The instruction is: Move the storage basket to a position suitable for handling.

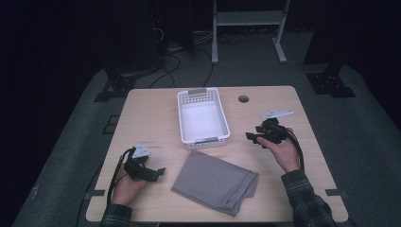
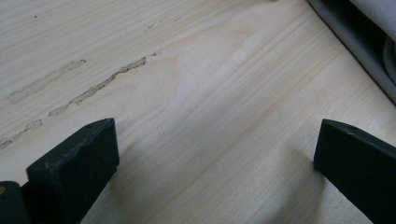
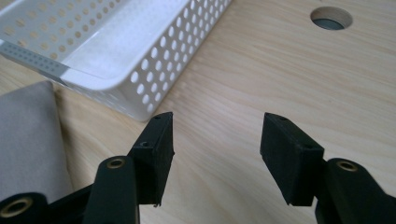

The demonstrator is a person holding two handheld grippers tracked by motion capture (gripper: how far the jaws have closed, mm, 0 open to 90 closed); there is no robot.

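Folded grey cloth (image 1: 215,182) lies nearest the person's edge of the wooden table (image 1: 151,113), flat on the top between the 2 hands and just in front of the white perforated basket (image 1: 203,117), whose near end it almost touches. Left of the cloth, the left gripper (image 1: 158,173) rests low by the table, its 2 jaws spread wide with bare wood between them; in the left gripper view the cloth's edge (image 2: 355,42) sits at the upper right, apart from the jaws. Right of the basket, the right gripper (image 1: 251,137) is held above the table, pointing toward the basket's near corner. Its jaws stand partly apart and grasp nothing; in the right gripper view only wood shows between them, with the basket (image 3: 140,88) and cloth (image 3: 28,140) beyond to the left and a round cable hole (image 3: 331,18) farther off.
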